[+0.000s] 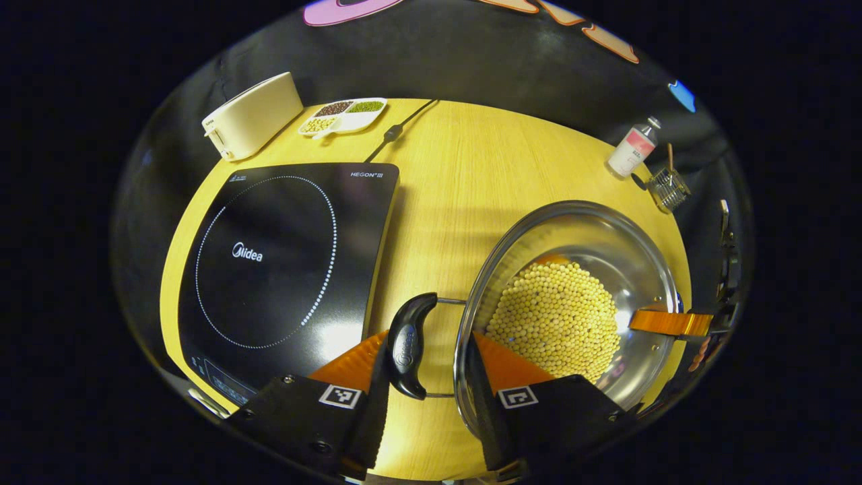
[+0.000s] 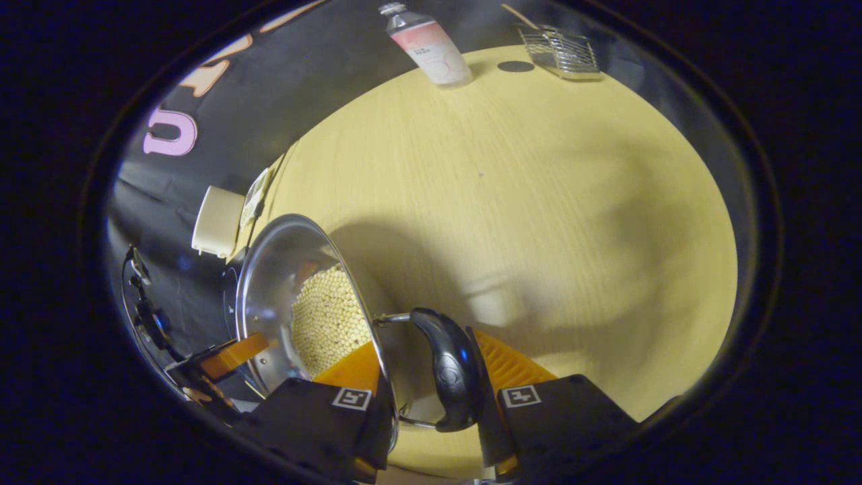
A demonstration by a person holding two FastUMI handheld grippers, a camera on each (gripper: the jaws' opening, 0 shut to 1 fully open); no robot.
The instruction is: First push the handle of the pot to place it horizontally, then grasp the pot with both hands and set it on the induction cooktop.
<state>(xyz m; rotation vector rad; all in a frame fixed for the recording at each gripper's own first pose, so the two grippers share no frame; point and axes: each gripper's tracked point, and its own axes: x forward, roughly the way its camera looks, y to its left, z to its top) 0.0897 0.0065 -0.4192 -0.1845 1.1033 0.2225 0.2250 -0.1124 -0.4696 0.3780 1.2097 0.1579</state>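
A steel pot full of yellow beans stands right of the black induction cooktop. My left gripper straddles the pot's near side. One finger lies against the outside of the black side handle and the other sits inside the rim, so it is shut on the pot. At the opposite rim, my right gripper holds the other black handle the same way, with one finger inside the pot. Each view also has the other gripper at the far rim. Whether the pot rests on the table is unclear.
A cream toaster and a divided dish of beans stand behind the cooktop, and a black cord runs beside them. A bottle and a small wire rack stand at the wooden table's far right.
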